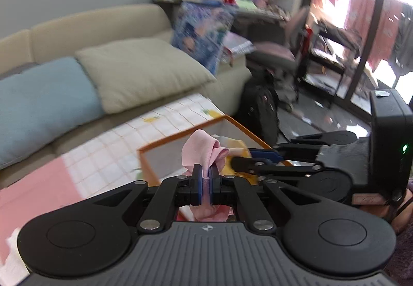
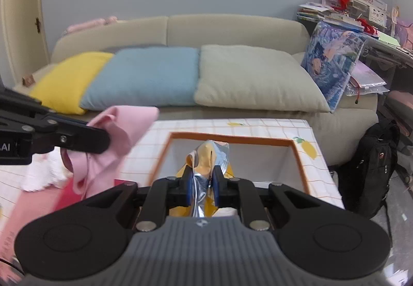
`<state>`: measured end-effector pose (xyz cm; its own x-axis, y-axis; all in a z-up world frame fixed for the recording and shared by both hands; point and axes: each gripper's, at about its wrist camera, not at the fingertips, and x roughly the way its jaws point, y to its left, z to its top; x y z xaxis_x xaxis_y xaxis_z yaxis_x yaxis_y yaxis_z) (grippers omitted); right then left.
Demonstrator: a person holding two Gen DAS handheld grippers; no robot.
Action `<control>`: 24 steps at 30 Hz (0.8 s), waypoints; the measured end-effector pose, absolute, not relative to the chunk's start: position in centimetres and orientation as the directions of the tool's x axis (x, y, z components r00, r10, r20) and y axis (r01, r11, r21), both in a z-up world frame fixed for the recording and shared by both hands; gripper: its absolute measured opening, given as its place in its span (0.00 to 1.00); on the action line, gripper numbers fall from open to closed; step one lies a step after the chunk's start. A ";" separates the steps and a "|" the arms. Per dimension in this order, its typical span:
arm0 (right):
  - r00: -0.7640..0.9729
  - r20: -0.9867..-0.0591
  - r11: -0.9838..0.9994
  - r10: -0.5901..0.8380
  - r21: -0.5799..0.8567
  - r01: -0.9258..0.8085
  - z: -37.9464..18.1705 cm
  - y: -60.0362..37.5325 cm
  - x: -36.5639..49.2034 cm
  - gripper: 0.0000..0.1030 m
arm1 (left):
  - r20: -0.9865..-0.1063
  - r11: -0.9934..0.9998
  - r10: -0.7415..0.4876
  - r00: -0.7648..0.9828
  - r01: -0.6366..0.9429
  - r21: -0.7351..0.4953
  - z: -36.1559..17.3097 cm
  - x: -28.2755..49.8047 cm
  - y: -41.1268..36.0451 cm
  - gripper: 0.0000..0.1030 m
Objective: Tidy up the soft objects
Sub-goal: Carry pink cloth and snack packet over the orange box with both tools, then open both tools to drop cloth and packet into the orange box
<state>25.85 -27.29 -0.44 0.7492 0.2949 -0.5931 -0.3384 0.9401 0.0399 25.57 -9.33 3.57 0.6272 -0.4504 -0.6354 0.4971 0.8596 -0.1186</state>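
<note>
Left gripper (image 1: 205,172): you're pinching a pink cloth (image 1: 200,150), jaws clamped tight on it.
Right gripper (image 2: 204,178): you're clenching a yellow-and-silver cloth (image 2: 207,156) over the bin.
Orange-rimmed bin (image 2: 232,138): standing just ahead; contents hidden.
Sofa (image 2: 219,27): carrying three pillows.

Open-topped orange-rimmed box (image 2: 296,156) ahead, inside mostly free; hanging pink cloth (image 2: 116,136) crowds left side; sofa cushions (image 2: 247,74) wall off behind.
</note>
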 end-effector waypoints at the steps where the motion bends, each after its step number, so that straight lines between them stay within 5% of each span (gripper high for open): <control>1: 0.746 -0.601 0.942 0.287 0.037 -0.334 -0.9 -27.5 26.6 0.13 | -0.645 0.855 -0.452 0.617 0.507 -0.114 3.3 26.2 -9.8 0.05; 17: 0.632 -0.719 0.923 0.288 0.034 -0.383 -7.5 -27.7 32.5 0.13 | -0.829 0.885 -0.229 0.510 0.463 0.040 -3.5 33.1 -13.3 0.07; 24: 0.590 -0.759 0.923 0.275 0.038 -0.382 -8.7 -26.8 33.7 0.22 | -0.847 0.884 -0.196 0.495 0.463 0.067 -4.3 33.0 -13.5 0.22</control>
<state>33.74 -26.85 -8.71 0.5903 0.2752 -0.7588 -0.3818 0.9235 0.0379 32.98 -13.54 -4.29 0.4951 -0.1956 -0.8465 0.4628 0.8839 0.0665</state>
